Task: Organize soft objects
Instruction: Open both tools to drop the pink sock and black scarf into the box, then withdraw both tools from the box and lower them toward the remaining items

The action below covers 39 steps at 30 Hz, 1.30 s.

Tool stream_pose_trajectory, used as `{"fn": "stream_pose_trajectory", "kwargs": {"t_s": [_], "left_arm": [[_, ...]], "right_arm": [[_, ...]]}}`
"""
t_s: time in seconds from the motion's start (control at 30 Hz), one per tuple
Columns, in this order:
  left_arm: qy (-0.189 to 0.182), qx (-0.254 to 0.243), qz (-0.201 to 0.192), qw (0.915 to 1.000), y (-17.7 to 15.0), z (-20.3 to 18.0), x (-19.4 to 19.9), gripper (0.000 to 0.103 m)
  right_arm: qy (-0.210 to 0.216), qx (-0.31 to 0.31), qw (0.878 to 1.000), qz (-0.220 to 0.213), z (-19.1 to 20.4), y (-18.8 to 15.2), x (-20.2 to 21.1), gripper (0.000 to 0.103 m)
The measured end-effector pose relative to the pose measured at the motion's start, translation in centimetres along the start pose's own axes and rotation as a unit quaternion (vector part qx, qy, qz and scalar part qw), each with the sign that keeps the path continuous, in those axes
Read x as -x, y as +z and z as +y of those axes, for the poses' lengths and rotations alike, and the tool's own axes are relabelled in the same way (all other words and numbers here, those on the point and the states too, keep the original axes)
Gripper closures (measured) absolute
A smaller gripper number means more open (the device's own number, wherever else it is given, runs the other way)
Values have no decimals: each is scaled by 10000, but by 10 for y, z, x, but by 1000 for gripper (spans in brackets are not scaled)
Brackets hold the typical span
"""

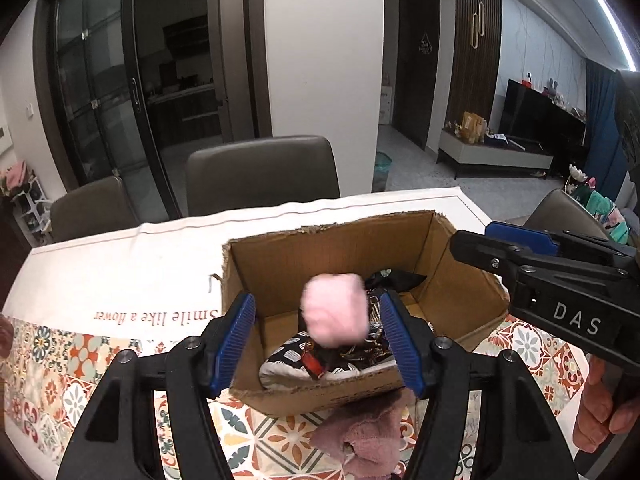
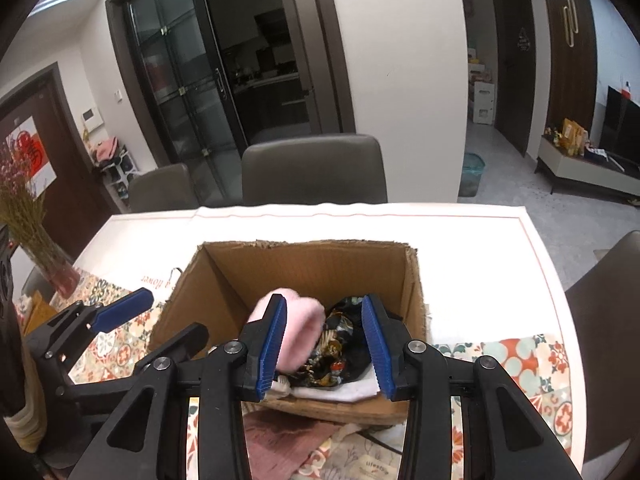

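Observation:
An open cardboard box (image 1: 280,264) stands on the table and holds dark patterned fabric (image 1: 344,356) and a white-patterned piece. A blurred pink fluffy ball (image 1: 335,310) is in the air over the box, between my left gripper's (image 1: 318,344) open fingers and touching neither. In the right wrist view the box (image 2: 304,268), the ball (image 2: 294,330) and the fabric (image 2: 340,348) show. My right gripper (image 2: 326,346) is open and empty over the box's near edge. It also shows at right in the left wrist view (image 1: 520,252).
A dusty pink cloth (image 1: 364,436) lies on the patterned tablecloth (image 1: 60,380) before the box; a beige pouch (image 2: 360,456) lies beside it. Grey chairs (image 1: 260,176) stand behind the table. A vase of dried flowers (image 2: 28,216) stands far left.

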<state>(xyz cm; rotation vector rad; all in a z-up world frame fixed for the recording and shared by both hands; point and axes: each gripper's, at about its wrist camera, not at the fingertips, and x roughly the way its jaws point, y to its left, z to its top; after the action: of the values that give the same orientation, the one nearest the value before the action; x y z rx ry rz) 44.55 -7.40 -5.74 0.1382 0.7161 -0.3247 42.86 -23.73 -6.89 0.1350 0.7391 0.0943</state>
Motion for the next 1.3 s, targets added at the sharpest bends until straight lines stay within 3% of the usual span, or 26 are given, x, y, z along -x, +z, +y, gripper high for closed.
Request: {"fn": "stream_pose_trajectory", "kwargs": {"t_s": [0.43, 0.53, 0.77, 1.3], "left_arm": [[359, -18, -401, 9985, -23, -3, 60, 39], [428, 20, -460, 9980, -31, -1, 71, 39], [533, 69, -512, 9972, -50, 2, 91, 38], [629, 146, -340, 9973, -110, 5, 115, 38]], "right_arm": [[-54, 57, 9993, -372, 15, -19, 49, 62], [-68, 112, 9990, -431, 20, -27, 58, 53], [-147, 294, 9977, -589, 34, -46, 76, 53], [72, 408, 9988, -244, 49, -96, 81, 53]]}}
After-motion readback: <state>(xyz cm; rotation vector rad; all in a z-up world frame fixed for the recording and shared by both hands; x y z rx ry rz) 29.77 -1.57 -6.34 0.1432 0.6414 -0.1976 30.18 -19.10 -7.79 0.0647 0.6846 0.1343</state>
